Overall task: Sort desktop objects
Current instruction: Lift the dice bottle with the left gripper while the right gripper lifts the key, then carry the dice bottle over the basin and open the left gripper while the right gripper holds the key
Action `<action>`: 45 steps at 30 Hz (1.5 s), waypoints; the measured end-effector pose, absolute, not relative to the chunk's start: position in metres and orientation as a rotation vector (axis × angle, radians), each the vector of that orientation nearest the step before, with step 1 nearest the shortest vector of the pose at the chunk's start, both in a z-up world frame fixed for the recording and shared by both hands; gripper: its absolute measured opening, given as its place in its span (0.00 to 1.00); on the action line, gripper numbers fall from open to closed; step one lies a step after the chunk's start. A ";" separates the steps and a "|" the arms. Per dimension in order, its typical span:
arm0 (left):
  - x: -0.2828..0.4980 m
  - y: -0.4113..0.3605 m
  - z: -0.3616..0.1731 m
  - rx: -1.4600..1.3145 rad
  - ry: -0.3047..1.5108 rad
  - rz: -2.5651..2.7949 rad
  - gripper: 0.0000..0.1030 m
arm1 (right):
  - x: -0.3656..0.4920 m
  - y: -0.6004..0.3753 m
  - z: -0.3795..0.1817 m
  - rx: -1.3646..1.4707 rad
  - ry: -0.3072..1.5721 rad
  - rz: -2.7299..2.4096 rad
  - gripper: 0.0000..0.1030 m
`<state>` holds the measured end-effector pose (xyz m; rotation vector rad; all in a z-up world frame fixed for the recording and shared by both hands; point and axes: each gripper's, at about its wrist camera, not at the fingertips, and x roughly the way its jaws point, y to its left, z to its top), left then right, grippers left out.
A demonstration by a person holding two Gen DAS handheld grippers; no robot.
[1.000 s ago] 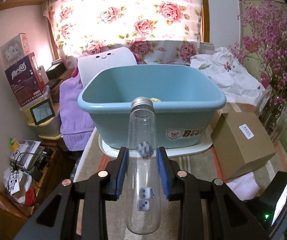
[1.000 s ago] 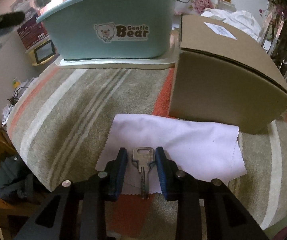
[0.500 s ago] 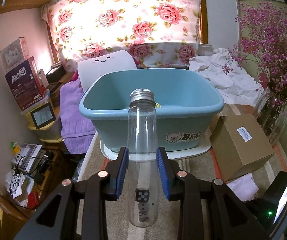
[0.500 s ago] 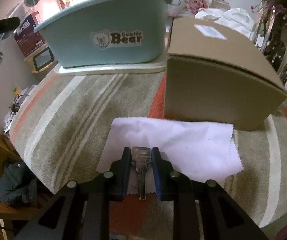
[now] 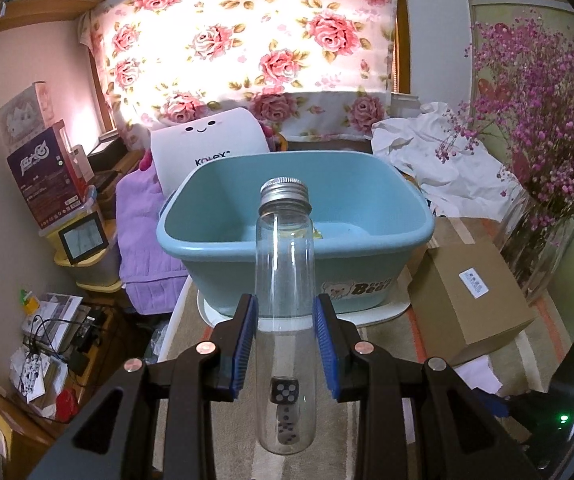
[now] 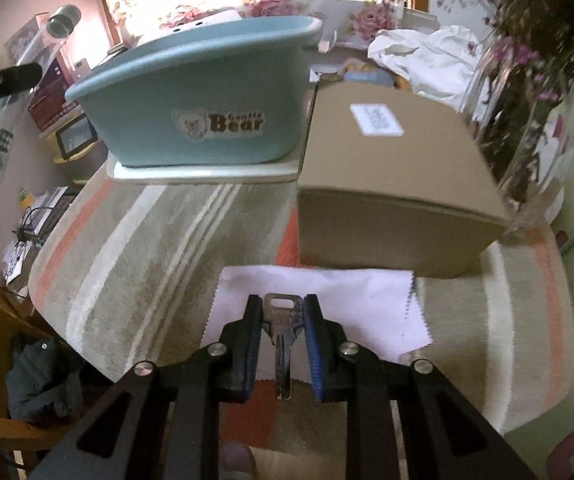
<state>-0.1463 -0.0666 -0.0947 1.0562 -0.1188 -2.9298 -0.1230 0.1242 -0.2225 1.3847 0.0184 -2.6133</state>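
Up close, the left gripper [image 5: 285,344] has its blue ribbed pads pressed against both sides of a clear glass bottle [image 5: 285,320], a slim round-bottomed tube with a threaded silver metal cap [image 5: 285,197]. The bottle stands nearly upright in the left wrist view and is held up off the table, in front of the blue plastic basin [image 5: 367,216]. Two dice [image 5: 285,408] sit stacked at its rounded bottom, the upper one dark with pale pips; the lower one is too blurred through the glass to read.

The right gripper [image 6: 283,334] is closed to a narrow gap on a flat metal key [image 6: 283,334], pads touching both edges of its square head, with the blade pointing back toward the camera. Below it lies a white cloth [image 6: 359,300] with pinked, zigzag edges, on a woven striped table cover [image 6: 147,248] in beige, cream and coral. Whether the key is lifted clear of the cloth I cannot tell.

The basin (glossy, rounded corners, a bear sticker on its wall) rests on a cream tray [image 6: 207,172]. A matte cardboard box [image 6: 399,184] stands just beside it, with a white label too blurred to read. A clear glass vase [image 6: 527,128] of purple dried flowers is cut off at the right edge of the frame. Something yellowish lies in the basin, mostly hidden behind the bottle.
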 end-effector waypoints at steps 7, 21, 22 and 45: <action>-0.141 -0.066 -0.071 1.033 -0.116 -2.944 0.31 | -0.118 0.126 -0.178 1.368 0.006 -2.654 0.21; -0.125 -0.058 -0.036 0.998 -0.137 -2.971 0.31 | -0.097 0.134 -0.105 1.323 -0.006 -2.733 0.21; -0.123 -0.057 -0.034 0.996 -0.139 -2.973 0.31 | -0.094 0.135 -0.099 1.320 -0.007 -2.740 0.21; -0.116 -0.056 -0.006 0.976 -0.127 -2.990 0.31 | -0.066 0.131 -0.019 1.238 0.028 -2.811 0.21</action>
